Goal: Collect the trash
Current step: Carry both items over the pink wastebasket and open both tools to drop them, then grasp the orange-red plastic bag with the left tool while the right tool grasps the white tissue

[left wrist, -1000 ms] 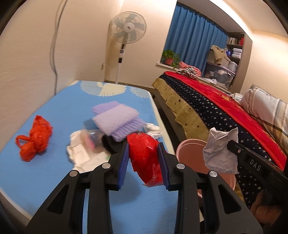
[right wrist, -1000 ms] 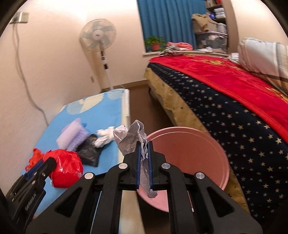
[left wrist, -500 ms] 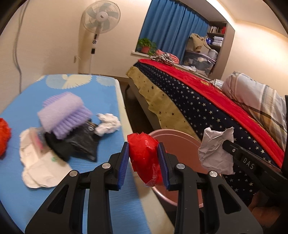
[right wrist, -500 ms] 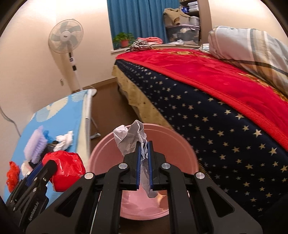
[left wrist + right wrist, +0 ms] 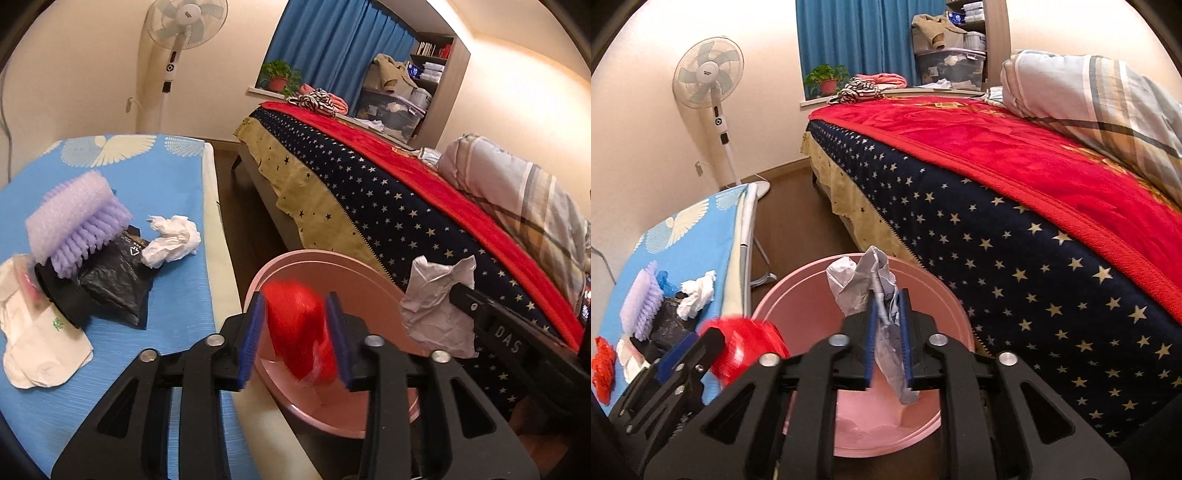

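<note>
I see the red bag [image 5: 301,328], blurred, between my left claw [image 5: 295,332] pads, which have just been opening, above the pink bin [image 5: 798,295]. Crumpled paper [image 5: 866,291] hangs loosely in my right claw [image 5: 886,332], also just opening, over that bin.

Materials you've got here:
Glossy red plastic bag [image 5: 301,328], crumpled matt paper [image 5: 864,284], smooth pink plastic bin [image 5: 945,306], plush red blanket [image 5: 1015,147].
</note>
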### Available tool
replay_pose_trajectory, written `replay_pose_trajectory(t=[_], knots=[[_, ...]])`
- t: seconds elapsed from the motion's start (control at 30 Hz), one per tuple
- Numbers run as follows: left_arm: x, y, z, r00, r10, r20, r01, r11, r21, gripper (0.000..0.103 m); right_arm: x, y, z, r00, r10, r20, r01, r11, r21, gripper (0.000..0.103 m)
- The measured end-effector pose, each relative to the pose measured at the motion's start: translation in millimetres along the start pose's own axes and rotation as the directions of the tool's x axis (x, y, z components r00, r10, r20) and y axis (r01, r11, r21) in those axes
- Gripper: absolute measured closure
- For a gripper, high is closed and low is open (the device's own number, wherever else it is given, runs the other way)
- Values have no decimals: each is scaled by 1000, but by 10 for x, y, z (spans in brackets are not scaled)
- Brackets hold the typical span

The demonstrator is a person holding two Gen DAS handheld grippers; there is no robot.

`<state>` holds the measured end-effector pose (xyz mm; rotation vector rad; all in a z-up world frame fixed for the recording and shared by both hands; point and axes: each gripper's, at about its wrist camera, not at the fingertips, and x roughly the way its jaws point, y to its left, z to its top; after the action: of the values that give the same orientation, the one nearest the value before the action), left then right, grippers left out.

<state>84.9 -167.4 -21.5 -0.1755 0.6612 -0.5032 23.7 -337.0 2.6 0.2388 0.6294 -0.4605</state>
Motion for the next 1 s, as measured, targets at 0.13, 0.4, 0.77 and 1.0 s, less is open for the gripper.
replay_pose_trajectory(t=[0.13,0.4,0.77,1.0], knots=[[-37,69,-8,1000,9,2,-9,1000,-25,55,-31,-31,-2,1000,-10,8,10,1000,21,61],[-182,119,-27,999,40,20,-40,999,-16,55,-121,30,-27,999,29,19,-30,999,18,61],[-533,287,-41,994,95,62,-94,995,-18,55,-315,269,-97,993,111,38,-110,994,-24,61],[-736,535,-47,984,156,83,-152,987,-52,55,-401,481,-149,984,177,37,-175,983,-49,61]])
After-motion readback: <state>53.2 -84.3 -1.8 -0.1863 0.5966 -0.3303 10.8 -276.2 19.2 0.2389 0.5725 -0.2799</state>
